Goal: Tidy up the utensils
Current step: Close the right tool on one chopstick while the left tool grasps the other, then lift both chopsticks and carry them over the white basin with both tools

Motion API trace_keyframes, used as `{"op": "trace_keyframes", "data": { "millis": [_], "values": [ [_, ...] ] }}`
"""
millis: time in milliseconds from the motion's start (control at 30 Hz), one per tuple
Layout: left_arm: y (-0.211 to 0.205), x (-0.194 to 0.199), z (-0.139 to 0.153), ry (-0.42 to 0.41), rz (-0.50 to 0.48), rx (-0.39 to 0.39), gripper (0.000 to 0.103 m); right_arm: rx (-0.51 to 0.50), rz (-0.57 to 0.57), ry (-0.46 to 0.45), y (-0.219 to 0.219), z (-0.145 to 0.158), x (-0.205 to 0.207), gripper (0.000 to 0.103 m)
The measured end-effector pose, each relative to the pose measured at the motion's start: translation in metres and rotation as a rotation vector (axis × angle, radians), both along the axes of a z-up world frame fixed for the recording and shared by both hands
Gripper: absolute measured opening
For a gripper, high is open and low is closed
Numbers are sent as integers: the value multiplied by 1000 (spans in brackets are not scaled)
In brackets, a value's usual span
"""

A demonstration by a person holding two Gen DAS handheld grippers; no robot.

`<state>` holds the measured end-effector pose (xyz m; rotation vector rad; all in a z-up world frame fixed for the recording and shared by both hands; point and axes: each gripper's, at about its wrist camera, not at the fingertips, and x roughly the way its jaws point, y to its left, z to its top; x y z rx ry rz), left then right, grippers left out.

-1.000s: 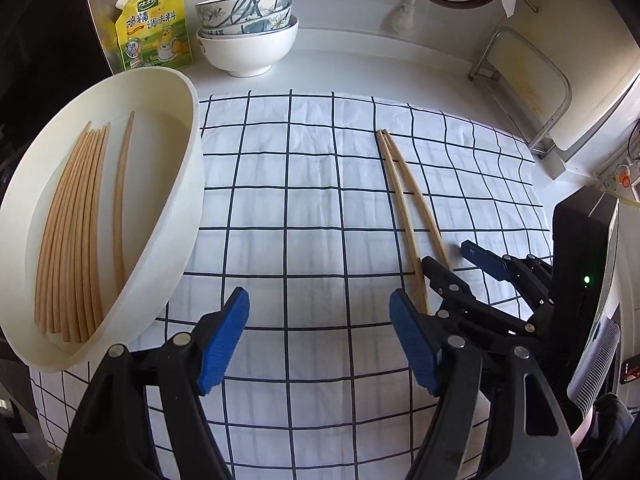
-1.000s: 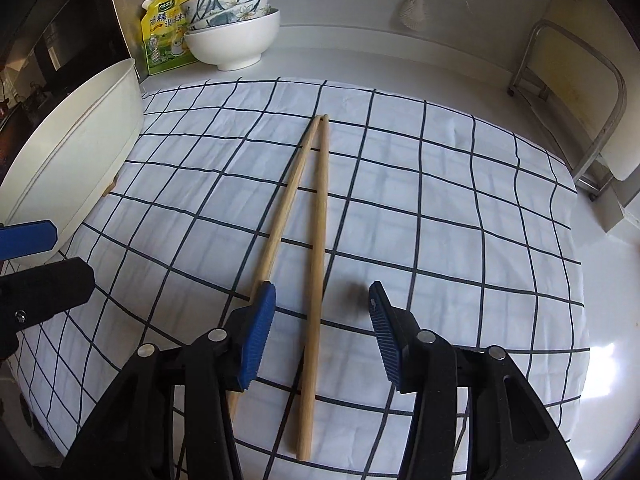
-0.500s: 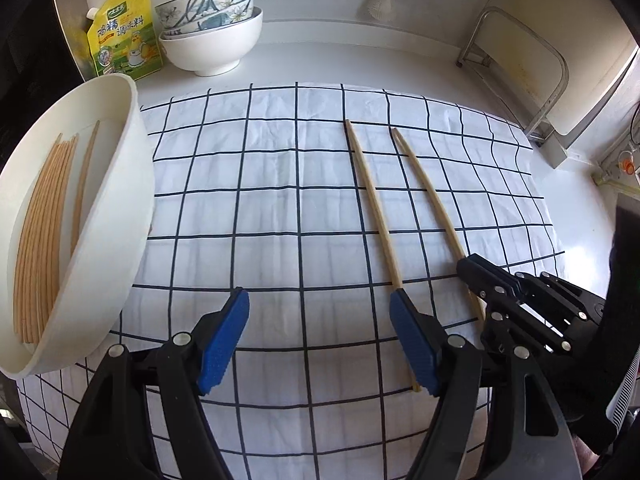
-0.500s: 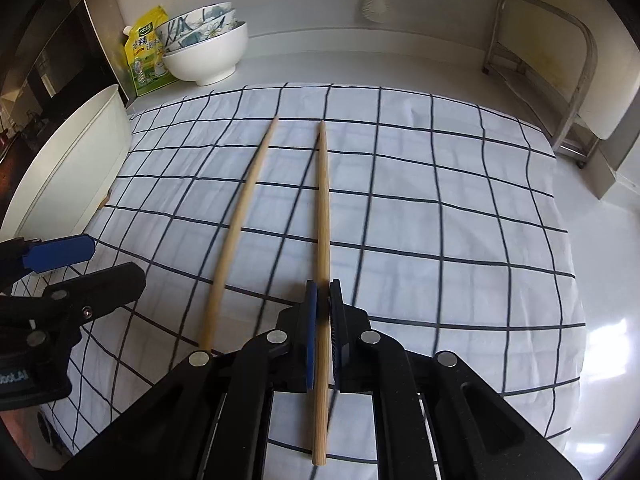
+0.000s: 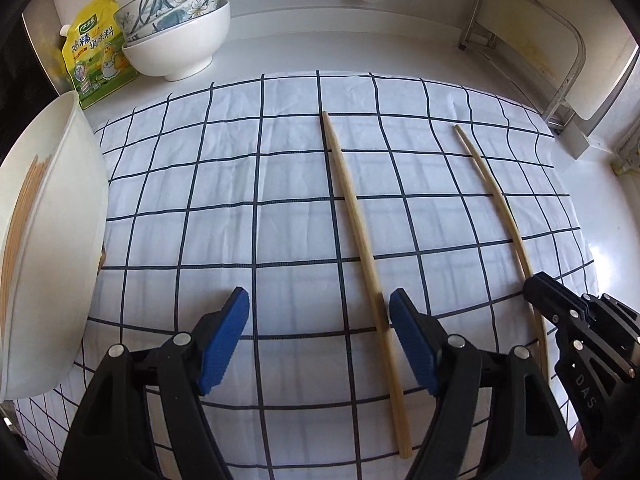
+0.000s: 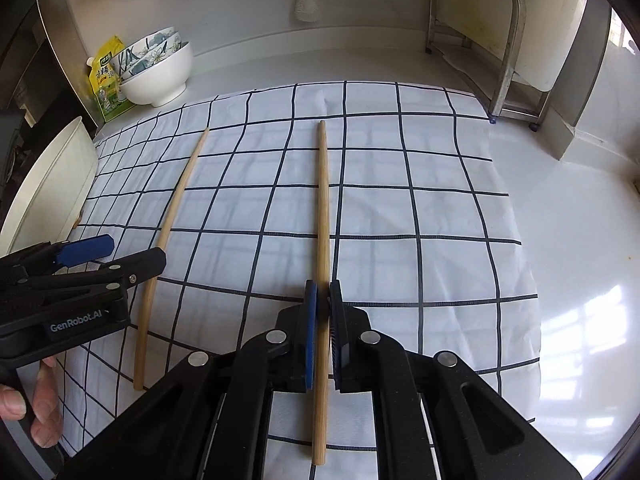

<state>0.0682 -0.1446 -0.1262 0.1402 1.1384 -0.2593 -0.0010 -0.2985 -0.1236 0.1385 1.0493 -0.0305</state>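
Two wooden chopsticks lie apart on the checked cloth point(image 5: 224, 208). My right gripper point(image 6: 323, 320) is shut on the right chopstick point(image 6: 323, 208) near its near end; the left wrist view shows the same gripper point(image 5: 534, 282) and chopstick point(image 5: 492, 196). My left gripper point(image 5: 318, 336) is open just above the cloth. The left chopstick point(image 5: 360, 232) runs between its pads, close to the right pad point(image 5: 412, 340), and I cannot tell whether it touches. In the right wrist view this gripper point(image 6: 138, 249) sits over that chopstick point(image 6: 176, 208). A white oval basin point(image 5: 60, 240) at the left holds several chopsticks point(image 5: 20, 220).
Stacked bowls point(image 5: 180, 40) and a yellow pouch point(image 5: 96, 56) stand at the back left corner. A metal rack point(image 6: 480, 40) stands at the back right. The cloth's right edge meets bare white counter point(image 6: 580, 260). A hand point(image 6: 24, 404) holds the left gripper's handle.
My right gripper shut on one chopstick and carried it right, away from the other. My left gripper moved right and lower, so the other chopstick now lies between its pads.
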Motion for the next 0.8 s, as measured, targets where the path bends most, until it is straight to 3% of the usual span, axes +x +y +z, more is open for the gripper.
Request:
{"op": "trace_keyframes", "data": {
  "millis": [167,233,333,400,467,633,800],
  "values": [
    [-5,1,-1,-20,2,15,71,-41,6,-10,2,-1,4,19],
    [-7,1,0,-27,-1,9,64,-69,21,-17,7,-2,5,20],
    [-17,-3,4,-37,-20,5,40,-102,33,-29,12,-3,5,20],
    [-22,-5,5,-34,-36,0,17,-94,31,-30,12,-3,5,20],
    [-24,-5,6,-22,-42,-7,8,-80,29,-24,10,-2,6,10],
    [-14,-4,7,39,-47,-73,7,17,0,0,3,0,5,6],
    [5,-9,24,45,-58,-125,7,57,3,-11,15,15,3,6]
  ]
}}
